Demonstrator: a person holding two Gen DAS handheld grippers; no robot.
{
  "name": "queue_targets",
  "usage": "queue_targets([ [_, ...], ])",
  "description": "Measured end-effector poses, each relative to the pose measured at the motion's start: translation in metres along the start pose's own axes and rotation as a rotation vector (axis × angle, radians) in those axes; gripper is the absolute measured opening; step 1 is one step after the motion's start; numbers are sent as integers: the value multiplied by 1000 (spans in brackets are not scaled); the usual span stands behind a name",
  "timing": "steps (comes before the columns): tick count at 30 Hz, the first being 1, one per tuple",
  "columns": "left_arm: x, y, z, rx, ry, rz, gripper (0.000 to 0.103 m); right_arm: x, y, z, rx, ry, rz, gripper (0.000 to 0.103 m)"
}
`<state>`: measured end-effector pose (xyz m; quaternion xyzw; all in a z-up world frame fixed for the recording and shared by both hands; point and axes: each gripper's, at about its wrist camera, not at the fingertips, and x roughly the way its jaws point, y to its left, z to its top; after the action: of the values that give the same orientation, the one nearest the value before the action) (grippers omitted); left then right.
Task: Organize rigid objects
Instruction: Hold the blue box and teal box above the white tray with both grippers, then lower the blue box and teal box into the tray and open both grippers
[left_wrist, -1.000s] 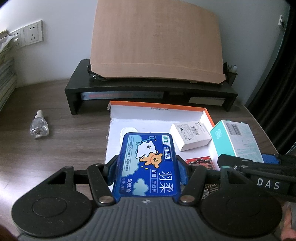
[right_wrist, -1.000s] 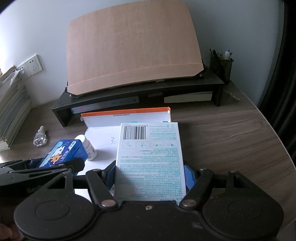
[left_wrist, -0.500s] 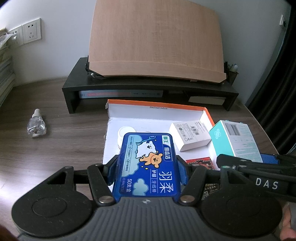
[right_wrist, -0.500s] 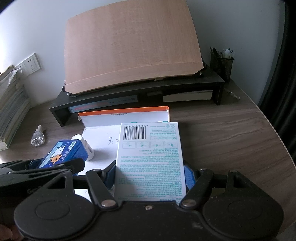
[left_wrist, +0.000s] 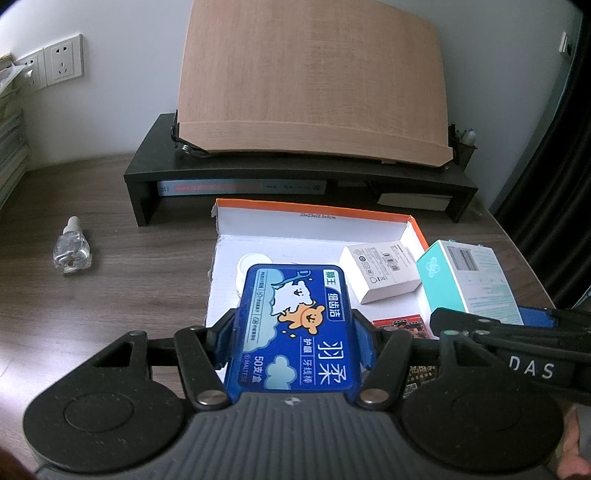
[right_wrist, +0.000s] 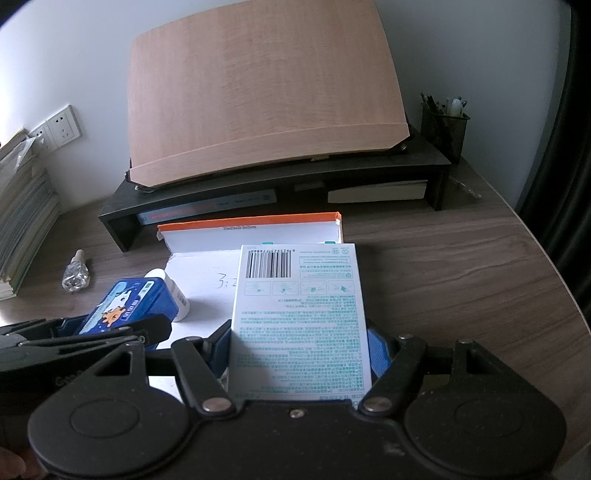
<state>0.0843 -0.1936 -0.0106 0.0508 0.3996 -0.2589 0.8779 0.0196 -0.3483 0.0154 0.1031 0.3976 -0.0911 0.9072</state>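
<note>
From the left wrist view, the left gripper (left_wrist: 295, 332) has its fingers (left_wrist: 225, 339) closed part-way onto the sides of a flat blue plastic floss-pick case with a cartoon bear on its lid (left_wrist: 295, 325). The case's long axis runs straight out along the fingers, toward the shallow white cardboard tray with an orange rim (left_wrist: 314, 214) that sits just ahead and below on the dark wood-grain worktop (left_wrist: 129, 266). Inside the tray lie a small white carton with printed labels (left_wrist: 380, 273), a white round-capped bottle (left_wrist: 251, 264) partly hidden behind the case, and a red printed packet (left_wrist: 402, 325). A small clear glass bottle (left_wrist: 72, 249) lies well apart to the left.

From the right wrist view, the right gripper (right_wrist: 299, 354) has its fingers (right_wrist: 380, 350) spread wider and pressed on the edges of a tall white carton with teal print and a barcode (right_wrist: 299, 317), long axis also pointing forward at the tray's far wall. Whether either box hangs clear of the tray floor is hard to judge from here. Both hands are about equally near; I'd say the left one's case has the open patch of tray floor straight before it, so lowering forward along its length looks the natural move
</note>
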Motion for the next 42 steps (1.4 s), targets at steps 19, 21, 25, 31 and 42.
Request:
queue_targets([
  [19, 1, 2, -2, 8, -2, -24, 63, -1, 1, -3, 9, -4, -28, 84],
  [21, 2, 2, -1, 7, 0, -28, 63, 0, 1, -3, 9, -3, -32, 84],
  [25, 3, 2, -1, 5, 10, -48, 63, 1, 1, -4, 17, -1, -52, 84],
  [31, 0, 10, -4, -20, -6, -81, 81, -1, 0, -4, 29, -11, -98, 88],
  [42, -38, 108, -33, -147, -97, 109, 103, -29, 57, -1, -18, -160, 10, 91],
])
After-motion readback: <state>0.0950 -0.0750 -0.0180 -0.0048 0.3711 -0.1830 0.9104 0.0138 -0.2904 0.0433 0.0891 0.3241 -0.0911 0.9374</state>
